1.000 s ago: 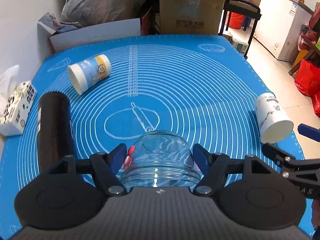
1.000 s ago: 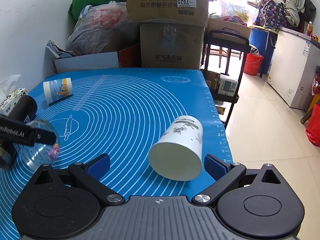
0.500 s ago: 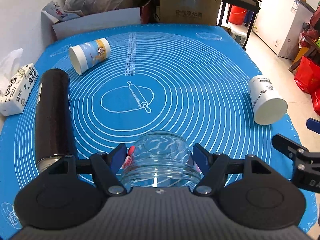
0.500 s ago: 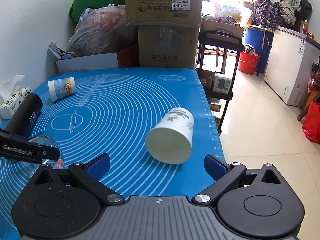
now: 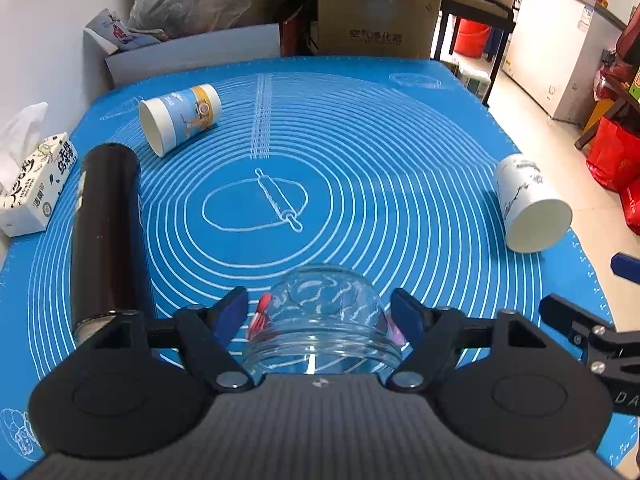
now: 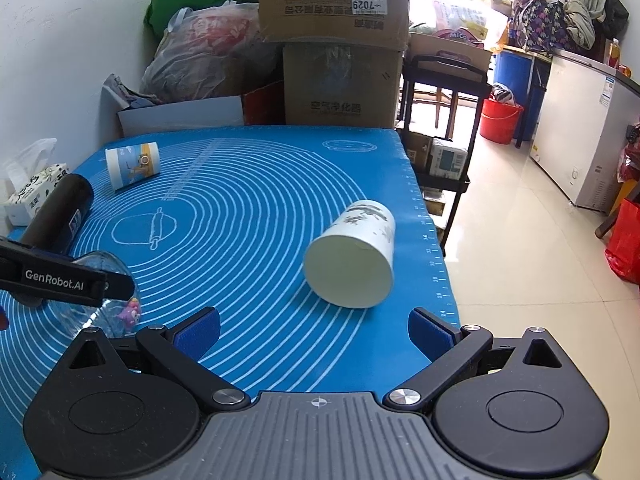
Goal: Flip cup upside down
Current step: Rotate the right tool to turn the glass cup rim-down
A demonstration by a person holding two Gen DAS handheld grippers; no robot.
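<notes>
- Your left claw (image 5: 320,312) grips the clear glass cup (image 5: 320,320), base pointing forward, above the blue mat (image 5: 360,140) at 6 o'clock.
- Your right claw (image 6: 314,332) gapes, holding nothing.

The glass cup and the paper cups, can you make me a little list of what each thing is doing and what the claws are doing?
glass cup: gripped between left claw fingers
white paper cup: on its side, near mat's right edge
blue-yellow paper cup: on its side, far left
black bottle: lying down, left
tissue box: off mat's left edge
blue mat: covers table
right claw: open, empty, facing white cup
</notes>
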